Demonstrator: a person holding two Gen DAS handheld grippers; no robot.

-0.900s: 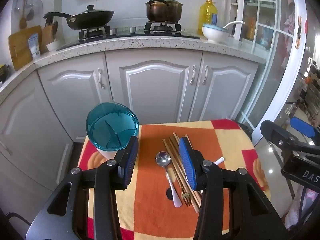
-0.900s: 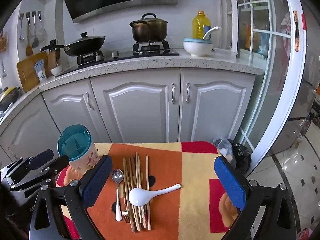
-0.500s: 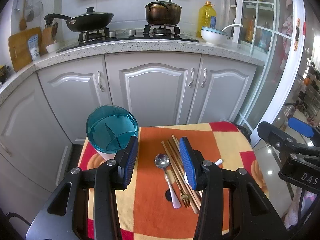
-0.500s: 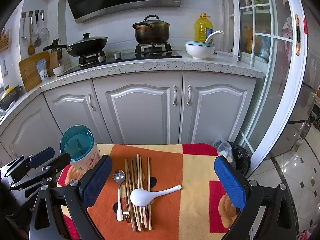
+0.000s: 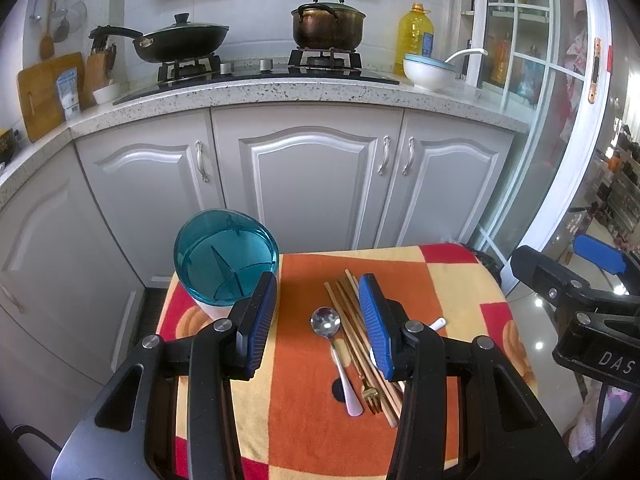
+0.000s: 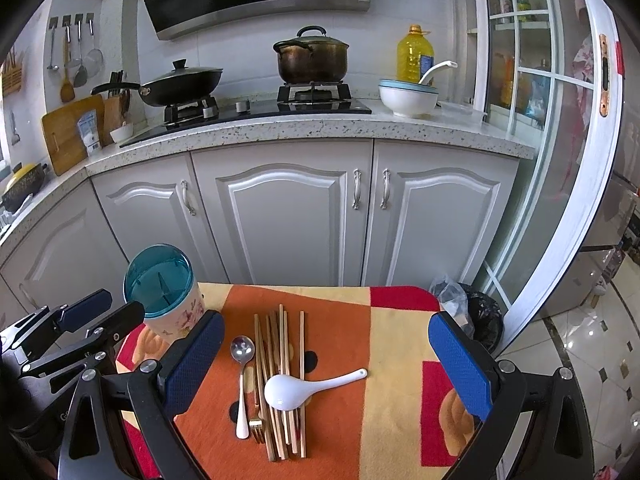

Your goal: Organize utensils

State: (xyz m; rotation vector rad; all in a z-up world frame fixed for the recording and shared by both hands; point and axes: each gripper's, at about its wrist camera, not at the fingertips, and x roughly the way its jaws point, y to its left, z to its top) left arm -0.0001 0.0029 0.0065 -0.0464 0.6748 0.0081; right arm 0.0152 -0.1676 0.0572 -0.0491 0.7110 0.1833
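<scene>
surface: small table under an orange, yellow and red checked cloth (image 6: 344,360) | far left corner: teal-rimmed floral utensil holder (image 6: 168,300) | centre: metal spoon (image 6: 241,376), wooden chopsticks (image 6: 282,344), gold fork (image 6: 256,420) side by side | across chopsticks: white ceramic soup spoon (image 6: 288,391)

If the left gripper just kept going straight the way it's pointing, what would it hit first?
Probably the cloth-covered table: the open left gripper points down and forward at bare cloth just left of the metal spoon. Depth is unclear, so it might clip the spoon's bowl.
</scene>
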